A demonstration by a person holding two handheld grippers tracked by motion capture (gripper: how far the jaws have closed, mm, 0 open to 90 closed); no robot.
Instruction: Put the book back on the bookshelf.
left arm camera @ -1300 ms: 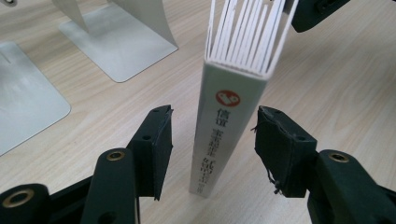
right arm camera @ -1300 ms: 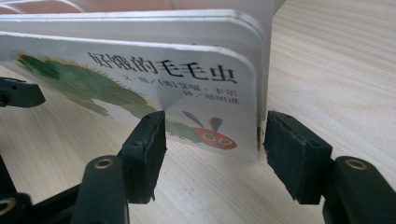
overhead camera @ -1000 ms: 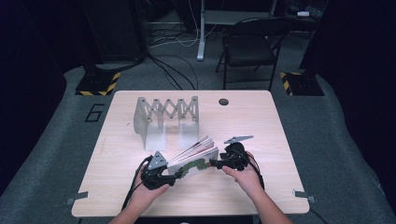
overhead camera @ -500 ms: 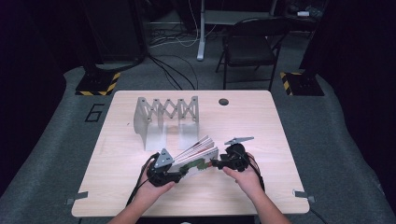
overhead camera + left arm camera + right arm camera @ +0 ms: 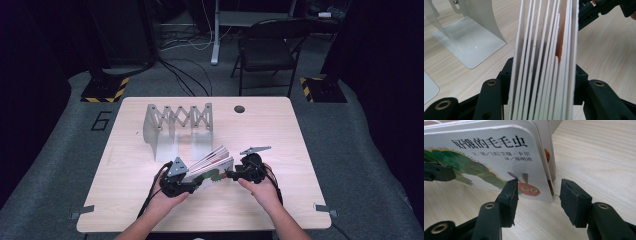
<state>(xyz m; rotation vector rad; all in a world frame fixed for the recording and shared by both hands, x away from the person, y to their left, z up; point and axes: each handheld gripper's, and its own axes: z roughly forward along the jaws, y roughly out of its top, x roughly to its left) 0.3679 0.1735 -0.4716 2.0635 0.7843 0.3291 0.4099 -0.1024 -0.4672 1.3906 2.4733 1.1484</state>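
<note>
Left gripper (image 5: 192,184) is clamped on the book (image 5: 212,162), its thick pages fanned out between the jaws near the table's (image 5: 150,210) front edge. Right gripper (image 5: 537,192) sits spread apart right at the cover's corner, one jaw against the caterpillar picture, gripping nothing. Farther back stands a metal rack (image 5: 177,125).

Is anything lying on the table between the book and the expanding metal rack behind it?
Nothing visible. The board book, clamped in the left gripper, has bare table between it and the rack; the right gripper stands open at its cover.
</note>
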